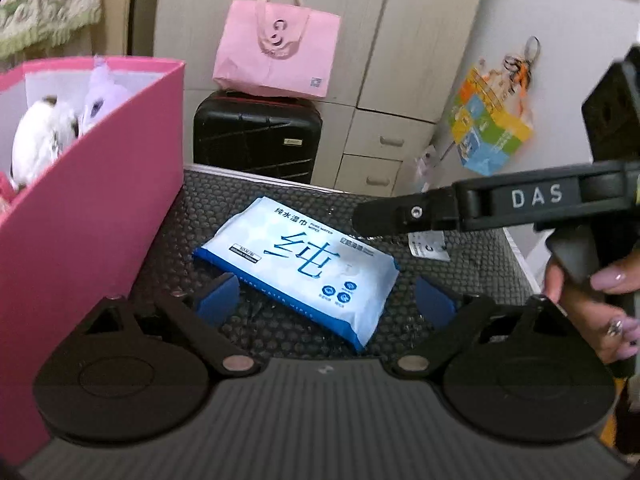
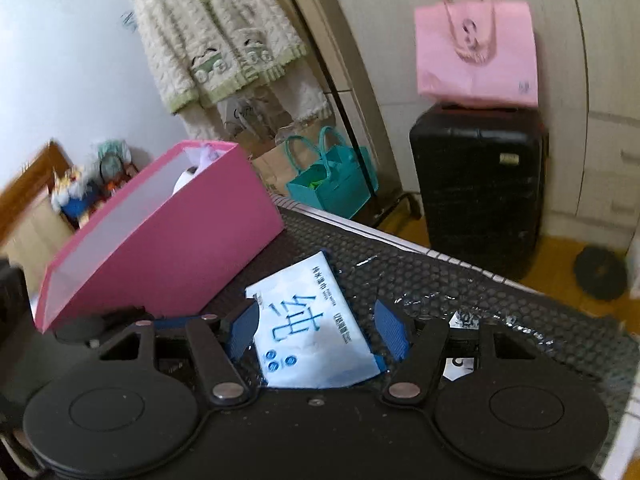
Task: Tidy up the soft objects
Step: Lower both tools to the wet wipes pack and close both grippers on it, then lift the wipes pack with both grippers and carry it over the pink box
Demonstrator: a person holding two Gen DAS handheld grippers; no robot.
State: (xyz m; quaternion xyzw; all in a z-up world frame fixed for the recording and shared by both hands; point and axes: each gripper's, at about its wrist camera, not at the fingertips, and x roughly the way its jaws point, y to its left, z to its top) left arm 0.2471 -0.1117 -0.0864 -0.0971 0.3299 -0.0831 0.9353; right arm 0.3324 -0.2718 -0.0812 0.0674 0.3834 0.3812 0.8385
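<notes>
1. While the left tool [image 1: 326, 300] stands wide at the bottom of its frame, its blue pads lie to either side of the wipes pack [image 1: 298, 266], neither one pressing on it.
2. In the right wrist view the right tool [image 2: 316, 330] is also spread, with the wipes pack [image 2: 310, 332] between its pads; the left pad looks close against the pack's edge, the right pad stands apart.
3. The pack lies flat and skewed on the dark bubble-textured counter [image 1: 472, 272], at frame centre.
4. At right in the left view, a hand [image 1: 600, 300] holds the right tool's black body.
5. Left of the pack stands the pink box [image 1: 92, 216], with plush toys [image 1: 48, 136] inside.
6. Further back, upper centre, a black suitcase [image 1: 256, 136] carries a pink tote bag [image 1: 276, 52].
</notes>
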